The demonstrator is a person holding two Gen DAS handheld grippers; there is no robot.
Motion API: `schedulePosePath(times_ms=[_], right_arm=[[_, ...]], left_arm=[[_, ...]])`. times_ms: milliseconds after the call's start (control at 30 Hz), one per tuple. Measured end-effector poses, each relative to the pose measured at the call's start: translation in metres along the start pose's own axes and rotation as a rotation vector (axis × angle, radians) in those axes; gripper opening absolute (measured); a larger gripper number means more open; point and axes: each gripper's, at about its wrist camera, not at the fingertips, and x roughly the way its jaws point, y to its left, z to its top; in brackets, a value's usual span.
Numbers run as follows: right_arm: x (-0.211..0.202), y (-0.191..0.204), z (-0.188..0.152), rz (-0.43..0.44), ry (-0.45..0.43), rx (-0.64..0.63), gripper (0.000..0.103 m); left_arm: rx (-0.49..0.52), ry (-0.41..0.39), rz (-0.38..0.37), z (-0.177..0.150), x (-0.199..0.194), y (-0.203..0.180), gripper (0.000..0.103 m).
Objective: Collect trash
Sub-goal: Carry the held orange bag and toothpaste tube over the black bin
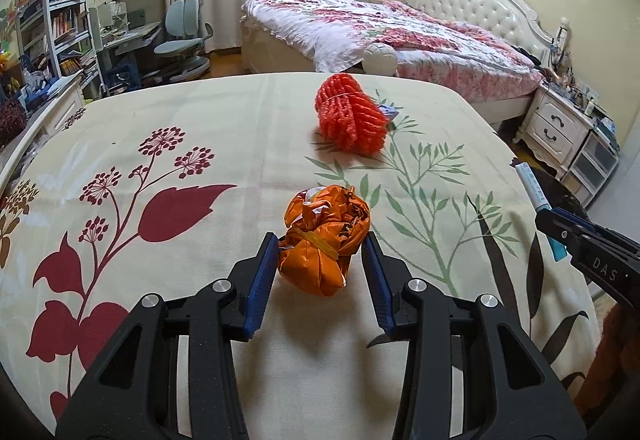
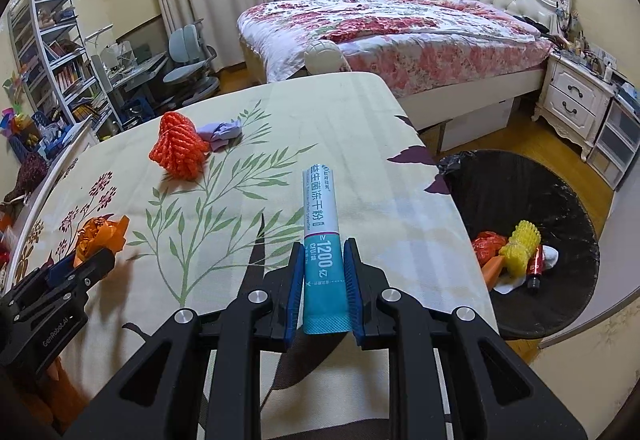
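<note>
Risk: left gripper [image 1: 320, 260] fingers spread around orange wrapper [image 1: 324, 244], not clamped; crinkly ball may squirt out. Right gripper [image 2: 322, 264] clamps sachet [image 2: 322, 236]; could miss bin [image 2: 560, 200].

Tablecloth [image 1: 248, 128]: cream, dark red flowers and green leaf sprays. Wrapper ball [image 1: 324, 244]: orange. Foam net [image 1: 352, 116]: red-orange. Tube [image 2: 323, 240]: white and teal. Bin liner [image 2: 560, 200]: black. Bedspread [image 2: 400, 28]: pink-red floral.
</note>
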Motion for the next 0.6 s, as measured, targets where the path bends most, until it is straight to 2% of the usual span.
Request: schedulePosePath(times_ms=[200,600], right_arm=[[-0.011,-0.023,0.003,-0.035,-0.028,0.033,0.021],[-0.023,-0.087,0.007,-0.139,-0.062,0.13,0.021]], left_arm=[[0.041,-0.016,-0.045,0.007,-0.002,-0.027,0.042],[0.156,-0.035,-0.17,0.02,0.008,-0.107,0.042]])
